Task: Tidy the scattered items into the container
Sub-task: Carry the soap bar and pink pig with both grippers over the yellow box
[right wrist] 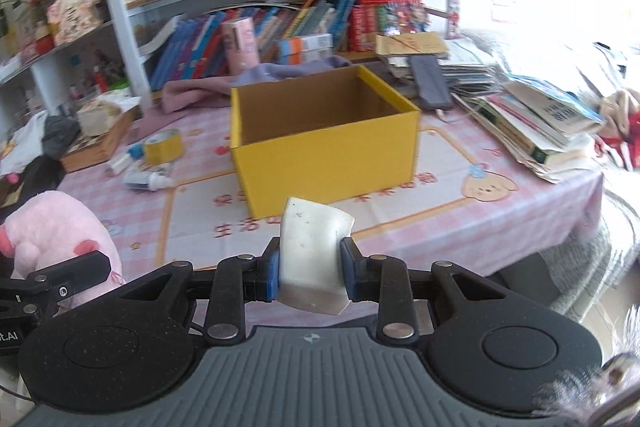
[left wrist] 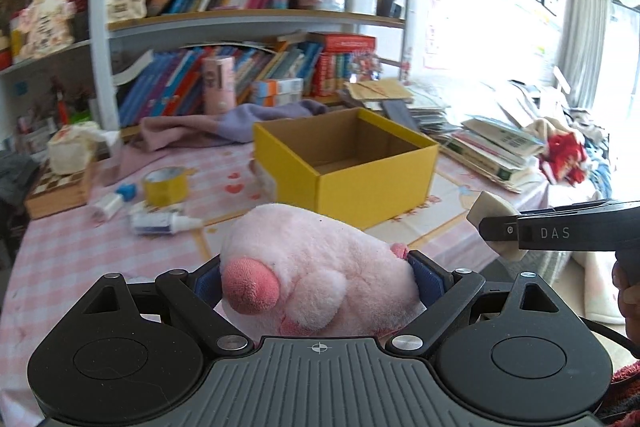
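Observation:
My left gripper point(left wrist: 316, 275) is shut on a pink plush pig point(left wrist: 312, 267), held above the near table edge; the pig also shows in the right wrist view point(right wrist: 60, 227). My right gripper point(right wrist: 310, 267) is shut on a white eraser-like block point(right wrist: 314, 253), also seen in the left wrist view point(left wrist: 496, 223). An open, empty yellow box point(left wrist: 360, 163) point(right wrist: 324, 139) stands on the table ahead of both grippers. A yellow tape roll point(left wrist: 166, 185) point(right wrist: 163, 146) and two small bottles point(left wrist: 164, 223) point(right wrist: 148, 181) lie left of the box.
The table has a pink checked cloth point(right wrist: 460, 227). A wooden tray point(left wrist: 60, 191) sits far left, a purple cloth point(left wrist: 224, 123) behind the box, and stacked books and papers point(right wrist: 532, 123) to the right. Bookshelves point(left wrist: 256, 19) stand behind.

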{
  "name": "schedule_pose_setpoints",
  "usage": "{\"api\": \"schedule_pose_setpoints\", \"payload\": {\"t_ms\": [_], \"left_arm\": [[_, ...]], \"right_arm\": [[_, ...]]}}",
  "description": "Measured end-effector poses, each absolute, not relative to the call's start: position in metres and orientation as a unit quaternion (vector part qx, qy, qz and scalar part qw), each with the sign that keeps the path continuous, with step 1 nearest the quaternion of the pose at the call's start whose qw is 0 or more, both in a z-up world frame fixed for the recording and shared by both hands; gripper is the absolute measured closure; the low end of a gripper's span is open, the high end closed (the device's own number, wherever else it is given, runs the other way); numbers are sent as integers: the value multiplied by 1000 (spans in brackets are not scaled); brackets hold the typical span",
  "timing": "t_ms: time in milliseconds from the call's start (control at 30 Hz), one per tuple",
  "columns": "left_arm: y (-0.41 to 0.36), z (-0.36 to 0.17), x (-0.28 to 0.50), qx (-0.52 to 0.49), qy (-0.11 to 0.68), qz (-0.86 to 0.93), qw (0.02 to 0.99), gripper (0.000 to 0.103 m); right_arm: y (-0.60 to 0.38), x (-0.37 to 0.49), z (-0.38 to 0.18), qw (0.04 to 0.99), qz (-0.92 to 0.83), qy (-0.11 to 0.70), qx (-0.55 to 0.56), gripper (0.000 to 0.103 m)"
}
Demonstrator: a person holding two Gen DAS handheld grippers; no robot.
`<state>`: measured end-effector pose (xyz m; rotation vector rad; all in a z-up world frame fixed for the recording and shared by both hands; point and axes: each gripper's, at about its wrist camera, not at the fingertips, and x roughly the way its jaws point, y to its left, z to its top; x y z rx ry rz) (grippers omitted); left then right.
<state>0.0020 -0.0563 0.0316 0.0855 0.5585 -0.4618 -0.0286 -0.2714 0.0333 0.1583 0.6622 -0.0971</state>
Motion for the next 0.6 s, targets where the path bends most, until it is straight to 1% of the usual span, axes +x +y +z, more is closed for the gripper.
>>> {"api": "schedule_pose_setpoints", "payload": {"t_ms": [300,600], "left_arm": [[-90,25,19,47,280,-257,924,10],[-115,42,49,63,229,-252,938,10]], "right_arm": [[-307,-23,27,934,-84,336,90,75],[-328,13,34,947,-65,306,71,76]]}}
